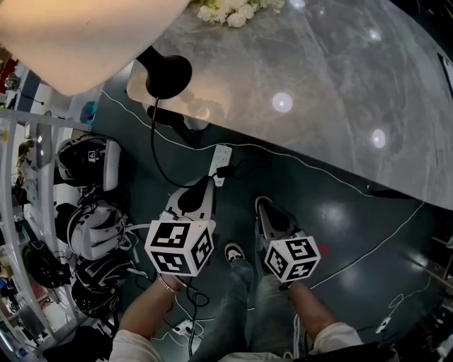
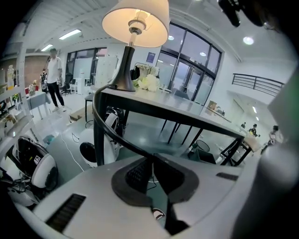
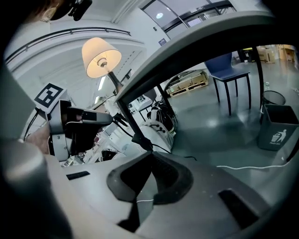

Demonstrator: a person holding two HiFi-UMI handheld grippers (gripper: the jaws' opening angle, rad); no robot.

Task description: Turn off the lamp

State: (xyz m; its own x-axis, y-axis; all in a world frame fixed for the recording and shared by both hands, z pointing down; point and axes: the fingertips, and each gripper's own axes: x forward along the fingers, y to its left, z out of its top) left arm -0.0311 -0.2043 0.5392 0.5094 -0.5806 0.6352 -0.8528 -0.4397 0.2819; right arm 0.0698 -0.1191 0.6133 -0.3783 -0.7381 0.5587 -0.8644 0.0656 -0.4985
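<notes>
The lit lamp (image 1: 71, 35) stands with its black base (image 1: 168, 74) on the marble table (image 1: 318, 78). Its black cord (image 1: 153, 138) drops off the table edge and runs to my left gripper (image 1: 205, 182), which is shut on it above the floor. In the left gripper view the cord (image 2: 100, 121) arcs down from the table into the jaw tips of the left gripper (image 2: 152, 158), below the glowing lamp (image 2: 135, 23). My right gripper (image 1: 262, 205) is shut and holds nothing. In the right gripper view a thicker black piece of the cord (image 3: 140, 140) sits just ahead of the right gripper (image 3: 150, 153).
A white power strip (image 1: 221, 162) with a black plug lies on the dark floor under the table edge. Helmets (image 1: 88, 159) fill a rack at the left. White flowers (image 1: 226, 10) sit on the table. A person (image 2: 55, 77) stands far off; a bin (image 3: 275, 128) is at the right.
</notes>
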